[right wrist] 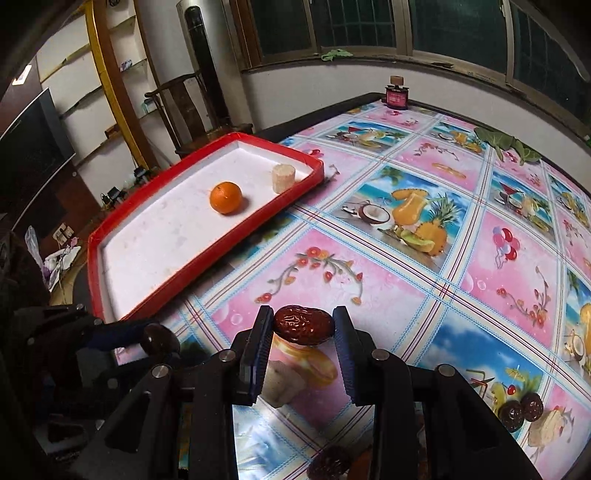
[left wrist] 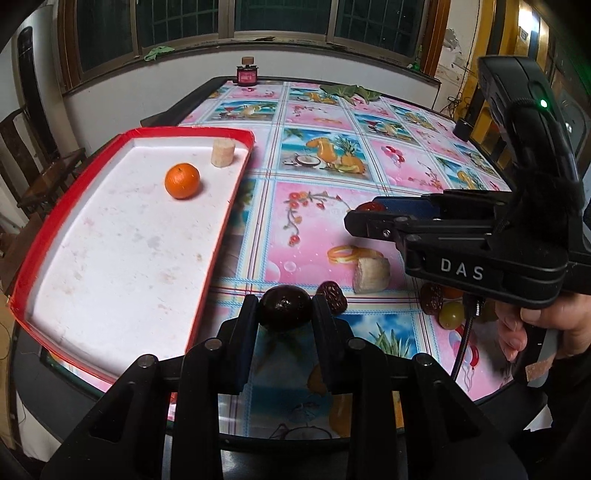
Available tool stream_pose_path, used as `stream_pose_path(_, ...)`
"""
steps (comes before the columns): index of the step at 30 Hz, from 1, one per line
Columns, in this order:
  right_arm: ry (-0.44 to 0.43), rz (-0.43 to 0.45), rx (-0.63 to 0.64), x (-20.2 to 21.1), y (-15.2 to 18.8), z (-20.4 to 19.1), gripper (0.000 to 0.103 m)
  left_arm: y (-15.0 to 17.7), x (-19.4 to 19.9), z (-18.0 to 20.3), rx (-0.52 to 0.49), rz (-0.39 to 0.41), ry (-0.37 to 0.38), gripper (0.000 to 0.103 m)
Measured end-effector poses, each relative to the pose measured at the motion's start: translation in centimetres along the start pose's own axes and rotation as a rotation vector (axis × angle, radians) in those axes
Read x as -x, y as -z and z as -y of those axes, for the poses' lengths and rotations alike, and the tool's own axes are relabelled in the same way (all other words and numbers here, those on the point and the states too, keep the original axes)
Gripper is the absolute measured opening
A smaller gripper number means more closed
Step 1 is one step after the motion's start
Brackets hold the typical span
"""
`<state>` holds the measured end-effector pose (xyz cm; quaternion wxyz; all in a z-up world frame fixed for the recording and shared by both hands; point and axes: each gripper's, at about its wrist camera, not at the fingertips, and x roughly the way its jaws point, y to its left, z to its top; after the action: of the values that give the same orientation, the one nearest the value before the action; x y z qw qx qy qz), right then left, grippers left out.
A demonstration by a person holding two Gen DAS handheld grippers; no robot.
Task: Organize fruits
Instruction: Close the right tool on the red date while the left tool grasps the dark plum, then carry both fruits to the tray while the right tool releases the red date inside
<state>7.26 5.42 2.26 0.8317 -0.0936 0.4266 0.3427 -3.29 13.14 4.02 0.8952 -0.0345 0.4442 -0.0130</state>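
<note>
place: i think a home, a living or dining room
table (right wrist: 332,107): i work over a printed fruit tablecloth (right wrist: 406,258)
furniture: wooden chair (right wrist: 184,110), dark tv screen (right wrist: 33,147), shelves (right wrist: 74,74)
wall: wide windows (left wrist: 258,14) with a sill

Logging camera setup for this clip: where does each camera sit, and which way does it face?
Left wrist: sits on the left tool, looking forward and down over the table; its fingers grip a dark round fruit; the right tool and a hand show.
Right wrist: sits on the right tool, facing likewise; it grips a red date; the left tool shows.
Both share the red tray, the orange and the pale cylinder.
</note>
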Motion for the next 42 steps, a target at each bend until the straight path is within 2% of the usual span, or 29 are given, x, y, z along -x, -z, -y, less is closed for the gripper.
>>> stream_pose_path(9, -0.036, 0.019, -0.001, 0.5, -0.3, -0.2, 0.033, -0.6, 0.8, -1.1, 0.015, 0.02, -0.002, 0.027)
stream_pose_path(15, -0.072, 0.036, 0.026, 0.7, -1.3, -0.8, 0.033, -1.9, 1.8, -4.2, 0.069, 0.051, -0.033, 0.027)
stream_pose_path(22, -0.124, 0.04, 0.035, -0.1, -3.9, -1.3, 0.033, -2.9, 0.3, -8.1, 0.134, 0.045, -0.05, 0.027)
stream_pose_path(32, -0.225, 0.021, 0.049, -4.8, -9.3, -2.2, 0.033, -3.4, -3.2, -10.0, 0.182, -0.002, -0.043, 0.027)
stream_pose_path(42, -0.172, -0.013, 0.189, -9.8, -11.6, -2.8, 0.033, -4.3, -4.5, -10.4, 0.181, -0.012, -0.038, 0.027)
